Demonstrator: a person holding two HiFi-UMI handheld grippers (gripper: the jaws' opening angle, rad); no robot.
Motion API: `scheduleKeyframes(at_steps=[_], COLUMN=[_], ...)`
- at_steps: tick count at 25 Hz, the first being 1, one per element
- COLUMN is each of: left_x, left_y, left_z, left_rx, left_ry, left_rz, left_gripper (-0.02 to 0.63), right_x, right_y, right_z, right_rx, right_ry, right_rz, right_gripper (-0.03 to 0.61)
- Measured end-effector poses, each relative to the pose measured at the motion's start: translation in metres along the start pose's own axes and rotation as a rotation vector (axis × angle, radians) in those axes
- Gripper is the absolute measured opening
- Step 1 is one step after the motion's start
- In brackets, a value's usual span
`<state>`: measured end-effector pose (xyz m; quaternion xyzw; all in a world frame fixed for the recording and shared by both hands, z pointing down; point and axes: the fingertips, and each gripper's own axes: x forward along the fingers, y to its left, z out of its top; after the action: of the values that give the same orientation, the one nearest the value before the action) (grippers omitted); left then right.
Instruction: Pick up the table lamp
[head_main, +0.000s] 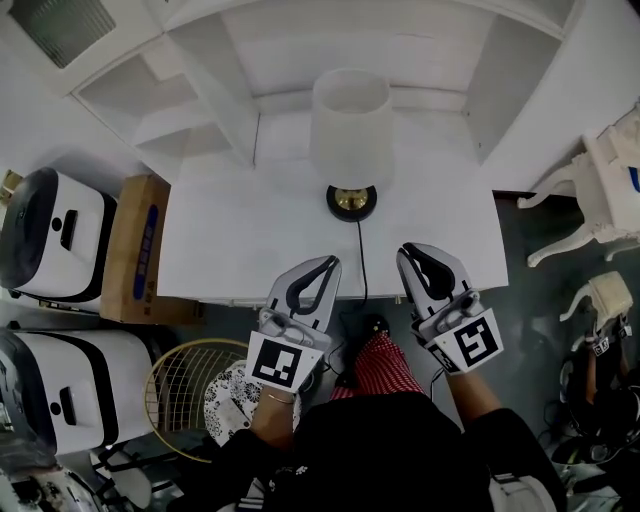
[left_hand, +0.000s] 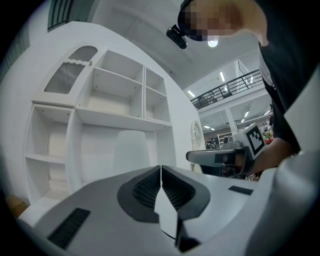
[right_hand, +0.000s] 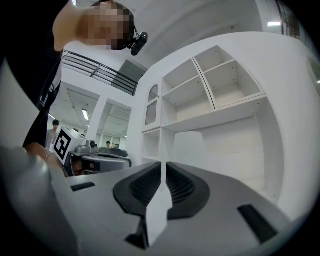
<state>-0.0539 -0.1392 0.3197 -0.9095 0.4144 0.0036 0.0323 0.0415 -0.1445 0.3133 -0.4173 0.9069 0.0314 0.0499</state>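
While the left gripper (head_main: 322, 264) and right gripper (head_main: 414, 252) sit closed and empty, the lamp (head_main: 351, 125) stands untouched.
Its shade looks flimsy and its base (head_main: 352, 201) probably heavy, so grip low, just above the base.

No words or numbers can be read. The left gripper (head_main: 322, 268) and right gripper (head_main: 418, 255) carry only black-and-white square marker codes. The blue label (head_main: 150, 248) on the cardboard box (head_main: 125, 290) is too small to read.

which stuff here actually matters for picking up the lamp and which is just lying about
For the job: table lamp; white desk under it; left gripper and right gripper, both shut and empty.

Lying about: cardboard box; wire basket; white chair.
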Motion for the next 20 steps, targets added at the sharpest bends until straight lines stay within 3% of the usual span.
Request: scheduleKeyframes(at_steps=[4, 20], left_x=[0.007, 0.024], left_y=[0.004, 0.026], left_z=[-0.005, -0.028], left_rx=[-0.025, -0.050], left_ry=[0.003, 0.027], left_rz=[0.003, 0.033], left_gripper=[0.009, 0.009], right_x=[0.013, 0.058], right_y=[-0.011, -0.038], right_z=[-0.009, -0.063], right_rx=[0.008, 0.036], right_ry=[0.010, 0.080], right_rz=[-0.008, 0.008], right_gripper=[0.075, 0.109])
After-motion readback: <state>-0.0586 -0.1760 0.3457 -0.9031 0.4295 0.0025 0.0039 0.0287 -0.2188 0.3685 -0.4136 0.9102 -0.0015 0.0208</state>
